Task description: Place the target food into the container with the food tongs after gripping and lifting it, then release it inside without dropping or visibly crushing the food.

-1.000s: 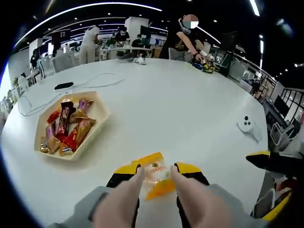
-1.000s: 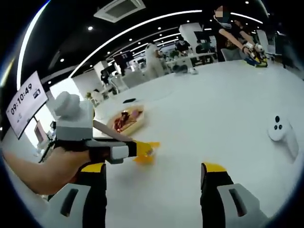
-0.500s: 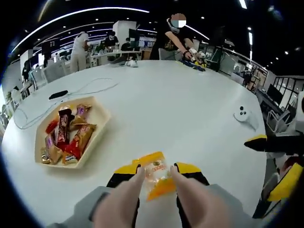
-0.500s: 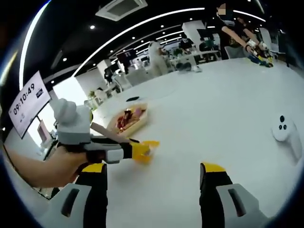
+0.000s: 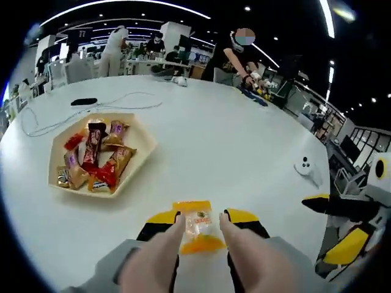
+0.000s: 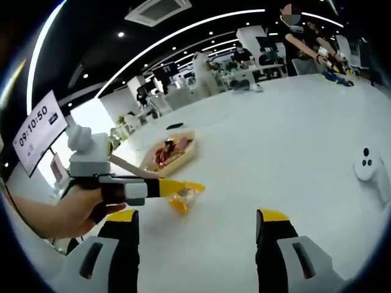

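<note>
A broad white table (image 5: 220, 140) spreads across the middle of both views. In the left gripper view a cream hexagonal tray (image 5: 142, 152) lies on it at centre left, holding a heap of wrapped snacks (image 5: 96, 163) in red, brown and purple. In the right gripper view the same tray (image 6: 189, 154) sits left of centre.

At the bottom centre of the left gripper view, the left gripper (image 5: 199, 224) has its yellow-tipped jaws clamped on an orange snack packet (image 5: 198, 227), which is held just below and right of the tray, apart from it. In the right gripper view this gripper comes in from the left, carried by a hand (image 6: 67, 210), with the packet (image 6: 181, 198) at its tip, lower in the frame than the tray.

The right gripper (image 6: 197, 223) shows its two jaws rising from the bottom edge, wide apart with nothing between them.

A white controller (image 5: 305, 168) lies on the table at right in the left gripper view, and at the right edge (image 6: 368, 167) of the right gripper view. A dark phone (image 5: 83, 102) with a pale cable rests at upper left.
</note>
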